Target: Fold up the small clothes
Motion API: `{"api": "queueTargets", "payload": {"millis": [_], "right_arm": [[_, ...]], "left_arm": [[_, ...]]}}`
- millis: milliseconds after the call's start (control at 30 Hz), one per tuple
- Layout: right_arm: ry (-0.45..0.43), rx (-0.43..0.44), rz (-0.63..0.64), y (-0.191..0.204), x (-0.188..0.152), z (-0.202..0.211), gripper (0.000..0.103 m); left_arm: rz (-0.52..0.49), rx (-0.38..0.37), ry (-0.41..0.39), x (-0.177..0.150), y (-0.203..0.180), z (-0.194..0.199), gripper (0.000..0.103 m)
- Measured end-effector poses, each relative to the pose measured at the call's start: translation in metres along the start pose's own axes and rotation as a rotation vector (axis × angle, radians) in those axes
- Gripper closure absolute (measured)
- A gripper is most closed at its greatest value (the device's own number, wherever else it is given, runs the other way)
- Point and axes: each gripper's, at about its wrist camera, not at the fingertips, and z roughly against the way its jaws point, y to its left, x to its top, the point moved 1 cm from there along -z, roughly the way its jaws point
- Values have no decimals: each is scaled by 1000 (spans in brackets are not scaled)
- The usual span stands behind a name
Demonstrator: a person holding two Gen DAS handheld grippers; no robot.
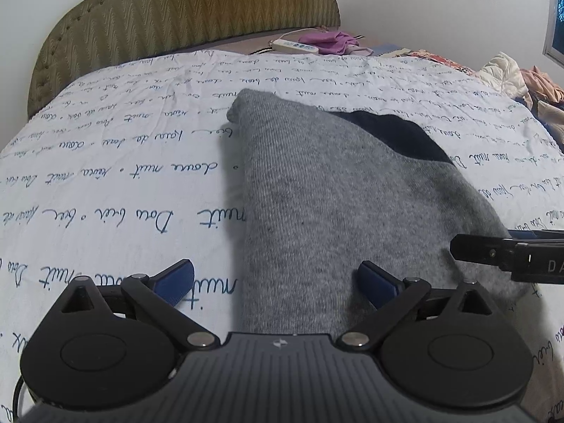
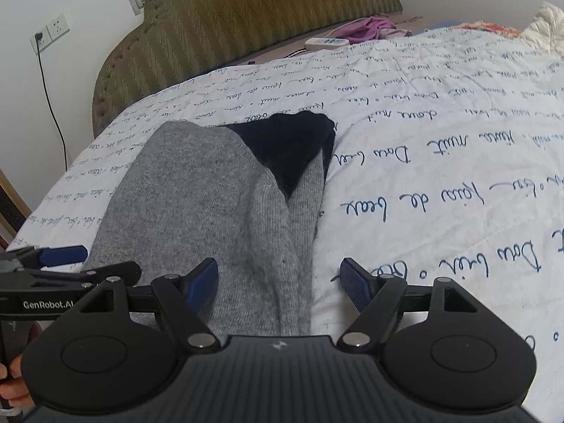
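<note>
One grey knit garment [image 1: 328,190] with a dark navy part [image 1: 394,134] lies on the bed, on my white quilt [image 1: 116,176] printed with blue script. Two tools: my left tool [image 1: 276,287] stands wide open over the garment's near edge, gripping nothing; my right tool [image 2: 278,283] is open too, one pad on the grey knit, one over the quilt. One white power strip [image 1: 294,46] and one purple cloth [image 1: 331,40] lie by the headboard [image 1: 176,10]. No containers.
</note>
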Motion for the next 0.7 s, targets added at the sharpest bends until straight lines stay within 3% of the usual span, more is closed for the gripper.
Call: {"api": "queueTargets", "payload": {"millis": [100,233,400,433,467,533,567,700], "right_arm": [[13,19,-7,-1,-3,-1,27],[29,72,-11,-1,-6,-2,27],[68,233,-70,-5,-10,-10,25],[70,251,-74,-4,-11,-13,25],[68,255,-79,-4,-11,-15,27],[66,261,-86,-2,-10,-19,46],[75,259,-95,-1,-9,-21,64],[84,274,-129,0,-11,-20,82]], "left_arm": [[13,-43,12,-5,4,2,1],[42,-160,46,-15,15,1,1],[114,-253,26,-19,32,-5,9],[127,-264,21,-18,34,-6,17],[133,-285,17,-17,35,-6,36],[144,-333,29,-15,34,-6,69],[152,-334,31,-14,34,-5,80],[136,-288,-6,-11,35,12,88]]}}
